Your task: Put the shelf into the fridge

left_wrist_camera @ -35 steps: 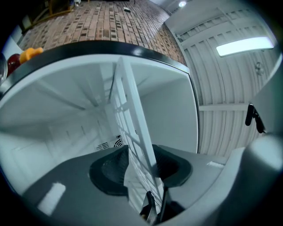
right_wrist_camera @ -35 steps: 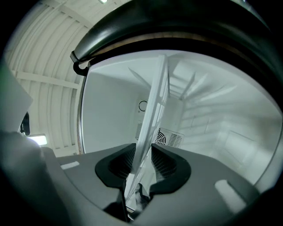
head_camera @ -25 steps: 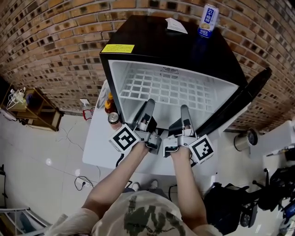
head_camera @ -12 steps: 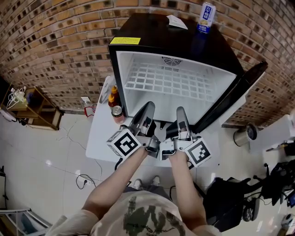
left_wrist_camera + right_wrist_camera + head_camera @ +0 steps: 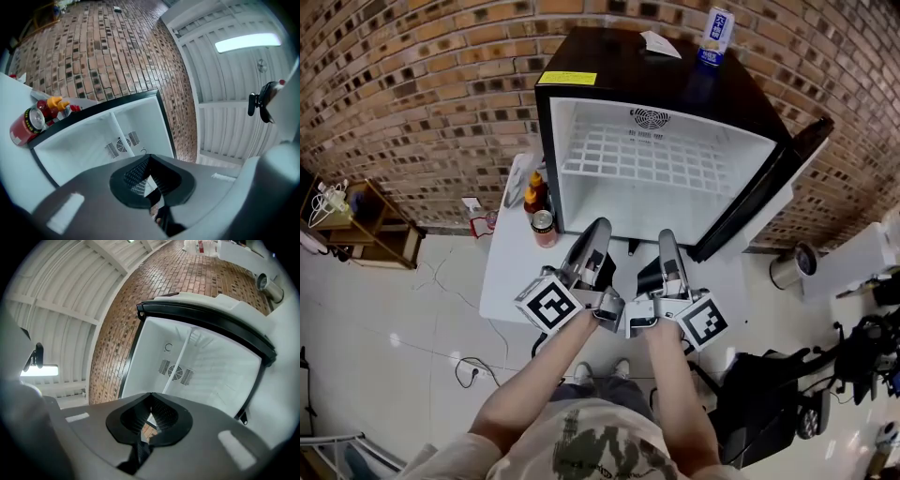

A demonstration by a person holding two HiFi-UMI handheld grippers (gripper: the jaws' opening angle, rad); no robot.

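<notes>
Though L claw (image 5: 598, 228), R claw (image 5: 666, 236) clenched empty, shelf (image 5: 647, 159) in fridge (image 5: 619, 56), long axis crosswise.

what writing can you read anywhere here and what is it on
No text can be read for certain.
Yellow label on the fridge top edge: print too small.
Blue and white can on top: big characters, too blurred.
Red can beside the fridge: print blurred.
Marker cubes: square patterns, no words.
</notes>
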